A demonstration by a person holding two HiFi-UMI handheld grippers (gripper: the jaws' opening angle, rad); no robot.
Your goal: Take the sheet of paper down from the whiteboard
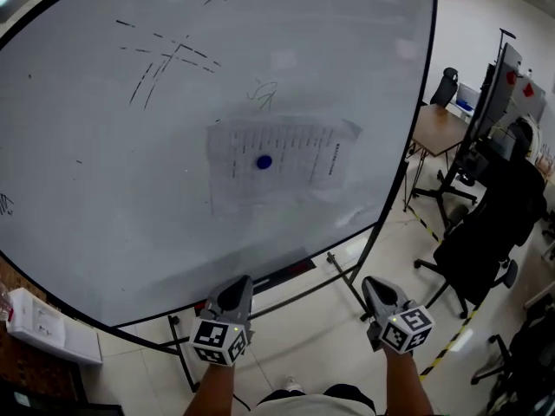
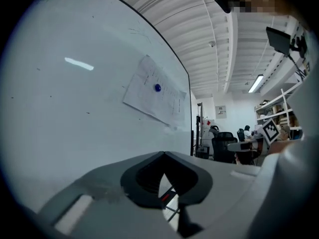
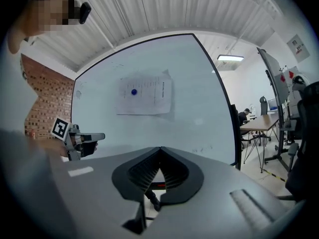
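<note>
A printed sheet of paper point(image 1: 282, 161) hangs on the whiteboard point(image 1: 104, 206), pinned by a round blue magnet point(image 1: 264, 161). Both grippers hover low in the head view, well short of the board. My left gripper point(image 1: 236, 289) is shut with nothing in it; my right gripper point(image 1: 376, 288) is shut and empty too. In the left gripper view the sheet of paper point(image 2: 154, 91) shows slanted up the board with the magnet point(image 2: 157, 87) on it. The right gripper view has the sheet of paper point(image 3: 145, 95) straight ahead and the left gripper point(image 3: 94, 136) at the left.
The whiteboard stands on a black wheeled frame point(image 1: 347, 276). To the right are a black office chair point(image 1: 486, 232), a wooden desk point(image 1: 438, 128) and yellow-black floor tape point(image 1: 451, 341). A white box point(image 1: 43, 323) lies at the lower left by a brick wall point(image 3: 42, 108).
</note>
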